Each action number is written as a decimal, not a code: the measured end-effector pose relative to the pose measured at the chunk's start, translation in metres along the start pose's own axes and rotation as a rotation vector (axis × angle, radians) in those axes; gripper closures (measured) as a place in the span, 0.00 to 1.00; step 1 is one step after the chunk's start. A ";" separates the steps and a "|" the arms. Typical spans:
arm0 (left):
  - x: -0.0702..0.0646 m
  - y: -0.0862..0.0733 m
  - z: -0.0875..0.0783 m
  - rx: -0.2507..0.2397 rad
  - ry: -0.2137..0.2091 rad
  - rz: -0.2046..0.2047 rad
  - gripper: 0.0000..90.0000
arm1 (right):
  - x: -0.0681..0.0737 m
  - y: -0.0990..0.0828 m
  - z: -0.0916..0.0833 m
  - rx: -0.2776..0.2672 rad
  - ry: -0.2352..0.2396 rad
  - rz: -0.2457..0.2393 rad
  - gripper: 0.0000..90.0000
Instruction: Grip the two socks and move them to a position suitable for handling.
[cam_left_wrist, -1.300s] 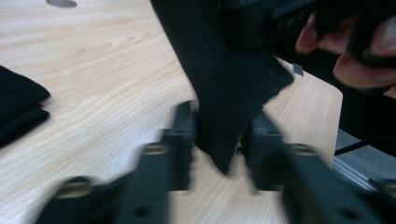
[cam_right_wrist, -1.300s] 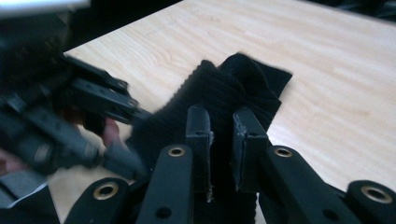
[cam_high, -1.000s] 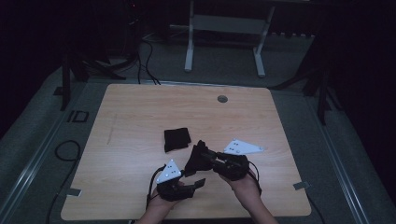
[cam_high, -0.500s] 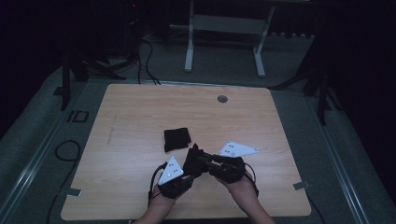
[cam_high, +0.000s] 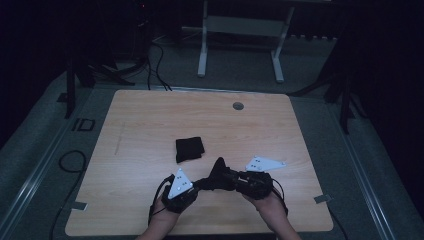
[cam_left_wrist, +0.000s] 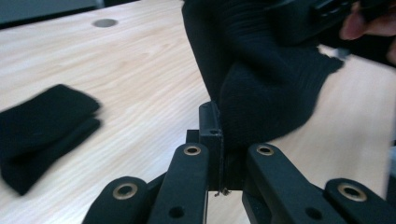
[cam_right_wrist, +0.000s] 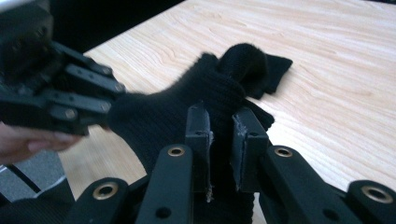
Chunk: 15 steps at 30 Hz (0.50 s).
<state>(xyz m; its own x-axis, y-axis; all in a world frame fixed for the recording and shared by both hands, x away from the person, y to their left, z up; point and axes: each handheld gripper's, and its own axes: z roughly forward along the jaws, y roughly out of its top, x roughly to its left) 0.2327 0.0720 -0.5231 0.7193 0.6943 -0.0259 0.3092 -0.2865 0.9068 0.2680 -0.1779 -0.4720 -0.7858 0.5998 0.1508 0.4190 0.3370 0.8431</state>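
Two black socks on the tabletop (cam_high: 150, 120): one folded sock (cam_high: 189, 149) lies mid-tabletop, one loose sock (cam_high: 218, 175) hangs near the front edge, clamped between both — left hand-held gripper (cam_high: 196, 184) just closed onto it, right hand-held gripper (cam_high: 227, 178) clamped too.

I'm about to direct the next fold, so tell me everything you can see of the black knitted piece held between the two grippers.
The black knitted piece looks like soft ribbed fabric, perhaps a sock, crumpled and partly bunched. It hangs just above the near middle of the wooden table, stretched between both grippers. The left gripper, whose jaws have just been closing, pinches one end; the right gripper clamps the other. A rounded fold stands up at its far side. It lies apart from the folded black cloth.
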 end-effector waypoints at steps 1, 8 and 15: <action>0.001 0.000 -0.001 0.007 0.012 0.001 0.99 | -0.002 -0.001 0.000 0.009 -0.003 0.000 0.88; 0.000 -0.008 -0.005 0.067 0.056 0.034 0.99 | -0.016 -0.014 -0.002 0.043 -0.011 0.049 0.93; -0.002 -0.017 -0.003 0.114 0.018 0.007 0.98 | -0.019 -0.025 0.003 0.090 -0.061 0.040 0.94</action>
<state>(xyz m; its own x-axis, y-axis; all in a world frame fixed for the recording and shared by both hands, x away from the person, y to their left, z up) 0.2243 0.0769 -0.5373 0.7107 0.7034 -0.0110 0.3737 -0.3643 0.8530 0.2733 -0.1959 -0.4976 -0.7400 0.6558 0.1491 0.4902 0.3742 0.7872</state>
